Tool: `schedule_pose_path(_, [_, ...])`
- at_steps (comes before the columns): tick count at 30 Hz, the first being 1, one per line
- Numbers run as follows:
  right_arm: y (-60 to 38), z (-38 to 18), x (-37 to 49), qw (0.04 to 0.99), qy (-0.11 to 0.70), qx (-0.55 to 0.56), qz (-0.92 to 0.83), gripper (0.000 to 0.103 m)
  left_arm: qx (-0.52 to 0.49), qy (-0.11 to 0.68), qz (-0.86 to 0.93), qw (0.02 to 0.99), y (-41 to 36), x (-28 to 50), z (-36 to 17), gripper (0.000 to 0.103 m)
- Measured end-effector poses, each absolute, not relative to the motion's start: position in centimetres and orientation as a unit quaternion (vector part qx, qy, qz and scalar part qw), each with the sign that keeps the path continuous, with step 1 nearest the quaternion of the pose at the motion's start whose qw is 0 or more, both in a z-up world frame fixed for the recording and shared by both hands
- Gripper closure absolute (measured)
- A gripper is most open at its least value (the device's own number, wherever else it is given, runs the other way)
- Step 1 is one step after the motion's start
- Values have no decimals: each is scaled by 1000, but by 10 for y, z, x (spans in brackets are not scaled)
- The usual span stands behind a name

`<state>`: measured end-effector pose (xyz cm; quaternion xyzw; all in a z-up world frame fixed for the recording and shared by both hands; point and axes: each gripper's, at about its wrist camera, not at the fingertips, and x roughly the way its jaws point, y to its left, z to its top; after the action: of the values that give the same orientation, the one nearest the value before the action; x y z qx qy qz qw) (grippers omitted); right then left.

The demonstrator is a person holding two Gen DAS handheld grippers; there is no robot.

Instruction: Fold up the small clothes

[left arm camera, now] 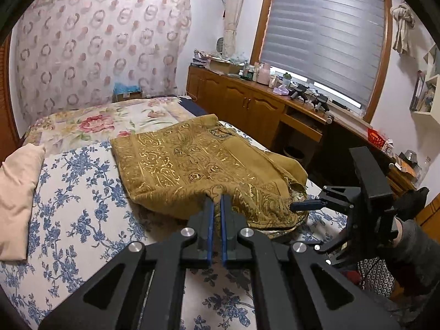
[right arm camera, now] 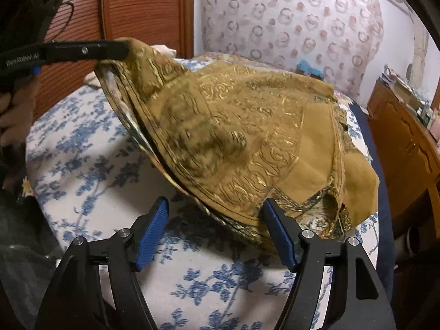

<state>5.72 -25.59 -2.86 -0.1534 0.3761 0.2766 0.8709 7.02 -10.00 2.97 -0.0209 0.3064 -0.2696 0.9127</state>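
The left tool [left arm camera: 216, 196] is pinching the near edge of a gold-patterned cloth [left arm camera: 198, 162] and lifting it off the blue-floral bed [left arm camera: 82, 206], while the right tool [right arm camera: 216, 209] is hovering wide open, empty, beside the cloth's lower hem.

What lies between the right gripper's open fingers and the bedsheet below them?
In the right wrist view, the right gripper is open, and the hem of the gold patterned garment hangs between its fingers. Below that is only bare blue floral bedsheet.
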Motion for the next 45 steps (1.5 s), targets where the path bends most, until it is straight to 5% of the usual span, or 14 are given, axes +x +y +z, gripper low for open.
schedule_pose_path(11, [-281, -26, 91, 881, 377, -170, 228, 36, -21, 299, -253, 920, -91, 76, 32, 102])
schedule_pose_path(14, [-285, -25, 98, 883, 376, -165, 225, 47, -20, 297, -249, 922, -90, 77, 34, 102])
schedule_pose_path(19, [-288, -13, 104, 887, 361, -156, 242, 90, -14, 293, -241, 925, -89, 80, 36, 102])
schedule_pose_path(22, [-284, -2, 108, 894, 342, -161, 241, 95, -2, 285, -227, 931, -89, 83, 37, 102])
schedule_pose_path(45, [-249, 43, 247, 900, 307, -168, 262, 99, 6, 327, -176, 928, -61, 224, 38, 102])
